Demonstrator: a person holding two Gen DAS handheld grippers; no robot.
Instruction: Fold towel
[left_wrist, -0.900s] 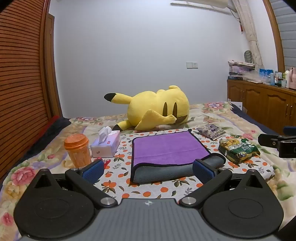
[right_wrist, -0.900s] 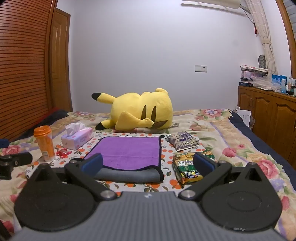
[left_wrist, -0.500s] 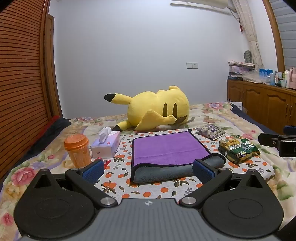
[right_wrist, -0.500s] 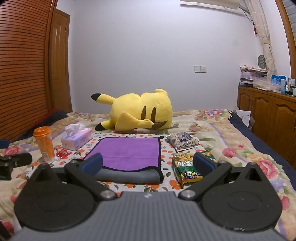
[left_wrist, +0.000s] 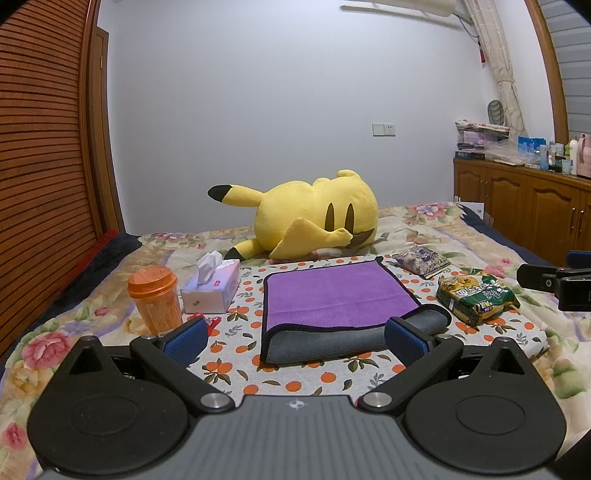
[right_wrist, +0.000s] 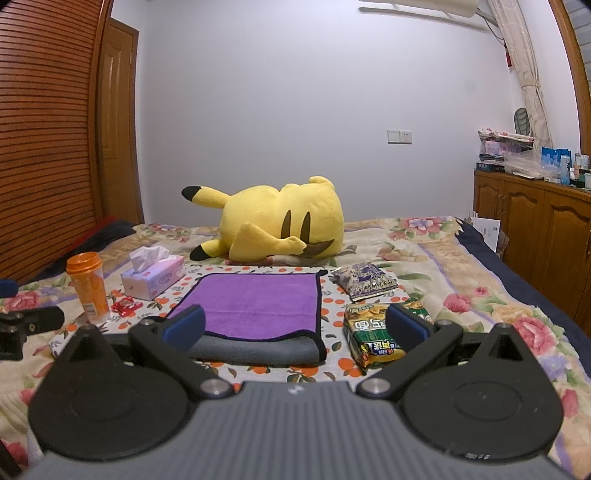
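Observation:
A towel (left_wrist: 332, 291), purple on top with a grey underside and black trim, lies folded flat on an orange-print cloth (left_wrist: 243, 321) on the bed; its grey fold faces me. It also shows in the right wrist view (right_wrist: 255, 302). My left gripper (left_wrist: 295, 338) is open and empty, held just in front of the towel's near edge. My right gripper (right_wrist: 295, 326) is open and empty, in front of the towel's near right corner. Each gripper shows at the edge of the other's view.
A yellow plush toy (left_wrist: 306, 218) lies behind the towel. An orange cup (left_wrist: 155, 299), a tissue box (left_wrist: 212, 288) and a small red wrapper (right_wrist: 125, 305) are to its left. A green snack bag (left_wrist: 476, 295) and a purple packet (left_wrist: 421, 260) are to its right. Wooden cabinets (left_wrist: 532, 210) stand far right.

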